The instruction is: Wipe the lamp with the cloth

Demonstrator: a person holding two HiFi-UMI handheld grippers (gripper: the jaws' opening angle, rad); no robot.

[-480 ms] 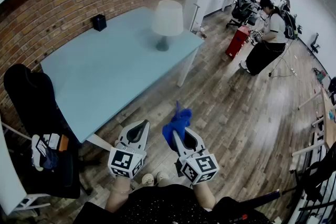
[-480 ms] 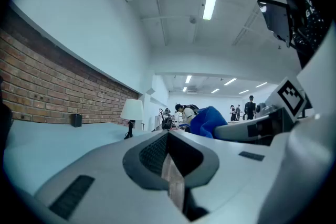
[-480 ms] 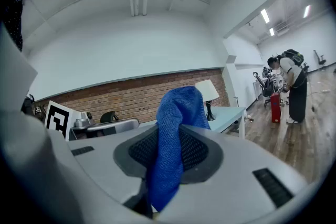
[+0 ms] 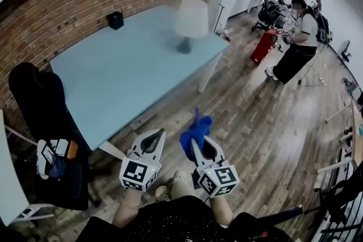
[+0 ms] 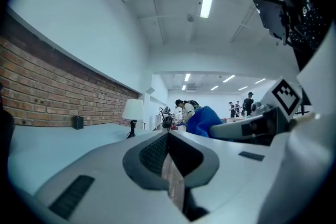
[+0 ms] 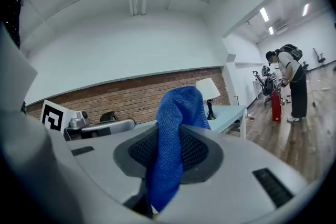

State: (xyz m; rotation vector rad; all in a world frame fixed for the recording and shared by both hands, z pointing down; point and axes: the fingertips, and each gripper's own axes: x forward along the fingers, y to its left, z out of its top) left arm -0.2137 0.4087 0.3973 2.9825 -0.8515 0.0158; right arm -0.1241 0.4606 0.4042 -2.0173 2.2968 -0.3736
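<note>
lamp [image 4: 191, 20] at the table's [image 4: 119, 82] far right corner, right gripper [image 4: 197, 139] pinching the cloth [image 4: 196, 124] over open floor [image 4: 255, 122] off the near edge, left gripper [image 4: 154, 139] beside it pressed together, both well apart from lamp

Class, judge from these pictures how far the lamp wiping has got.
Done: the blue cloth is clamped in the right hand-held gripper. In hand: held over the floor, short of the table; the left hand-held gripper is shut, empty. Left: reaching and wiping the lamp.

Lt-blue table [image 4: 125, 79] w/ lamp [image 4: 190, 21] & sm black box [image 4: 116, 20].
</note>
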